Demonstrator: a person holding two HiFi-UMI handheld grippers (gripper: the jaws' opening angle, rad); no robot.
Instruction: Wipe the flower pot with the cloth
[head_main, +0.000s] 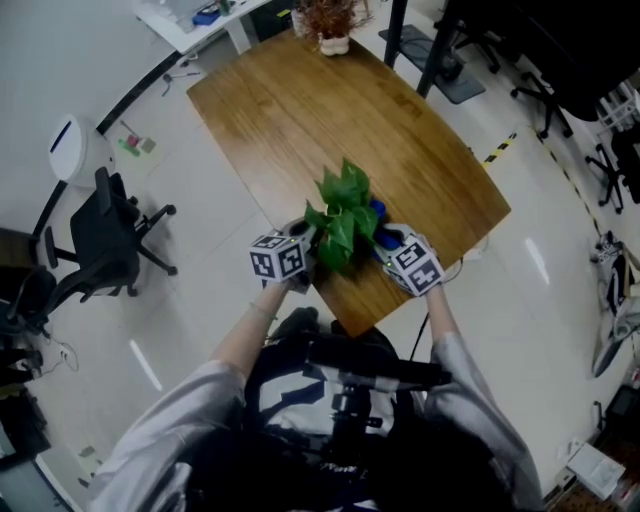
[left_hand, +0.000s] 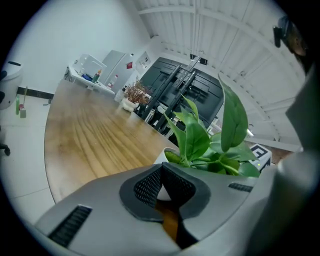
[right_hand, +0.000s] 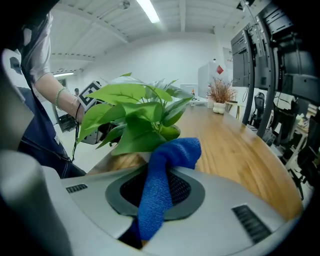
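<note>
The left gripper (left_hand: 162, 169) is pinching its jaws together, seemingly on the flower pot (left_hand: 161, 156) rim at their tips. The right gripper (right_hand: 157, 172) jaws are clamping the blue cloth (right_hand: 165, 185), with the pot just beyond. I'd be steadying the pot and pressing the cloth's fold flat under the leaves (right_hand: 135, 120).

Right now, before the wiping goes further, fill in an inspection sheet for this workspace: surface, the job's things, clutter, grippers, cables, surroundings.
Surface: brown wooden table, grain visible.
Job's things: white flower pot holding a green leafy plant, at the table's near edge; blue cloth.
Clutter: dried brown plant in a small white pot at the far end.
Grippers: left gripper jaws appear closed on the flower pot's wall; right gripper jaws clamp the cloth, whose free end reaches toward the plant.
Cables: nothing seen on the table.
Surroundings: black office chair left of the table; white desk beyond.
</note>
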